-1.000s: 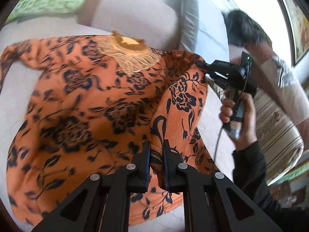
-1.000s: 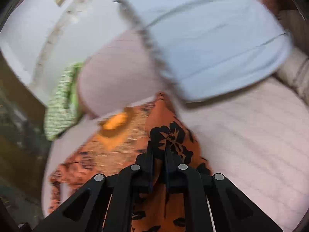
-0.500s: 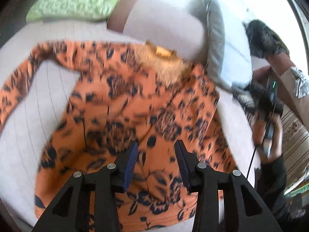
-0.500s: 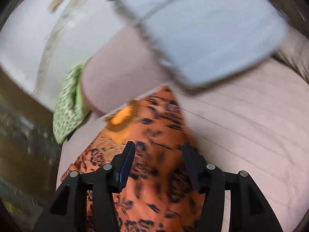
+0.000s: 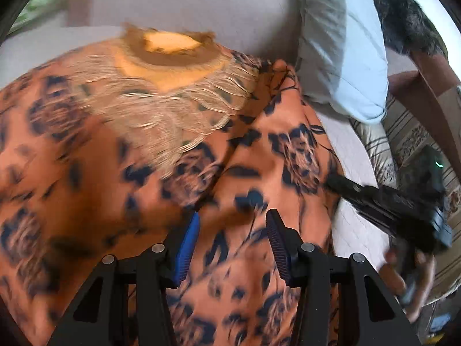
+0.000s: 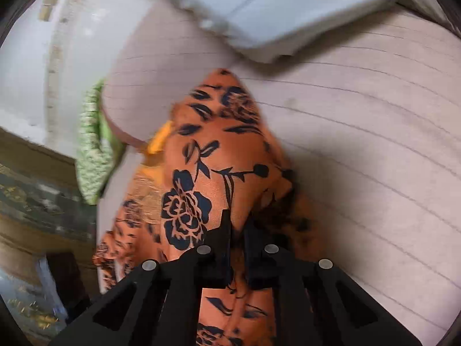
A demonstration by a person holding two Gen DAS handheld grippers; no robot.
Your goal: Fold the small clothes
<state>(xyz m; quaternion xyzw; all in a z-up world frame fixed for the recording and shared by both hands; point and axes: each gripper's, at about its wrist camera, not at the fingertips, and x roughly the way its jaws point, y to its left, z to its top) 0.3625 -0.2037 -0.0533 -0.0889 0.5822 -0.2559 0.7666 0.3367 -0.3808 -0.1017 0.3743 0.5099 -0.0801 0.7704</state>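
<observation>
An orange top with a dark floral print (image 5: 115, 173) lies on a pale striped bed cover, its fringed yellow neckline (image 5: 170, 57) at the far side. My left gripper (image 5: 233, 242) is open and empty just above the cloth, blue pads showing. My right gripper (image 6: 237, 230) is shut on a fold of the orange top (image 6: 207, 150) at its right edge. In the left wrist view the right gripper (image 5: 340, 186) touches the garment's right side.
A pale blue pillow (image 5: 343, 43) lies beyond the top on the right, also in the right wrist view (image 6: 288, 8). A green patterned cloth (image 6: 95, 150) lies at the far left. The bed cover (image 6: 374, 144) spreads right. A striped cushion (image 5: 403, 138) sits far right.
Both grippers let go of the cloth half a second ago. The right gripper has since shut on the garment's right side. The left gripper stays open and has moved closer toward the neckline.
</observation>
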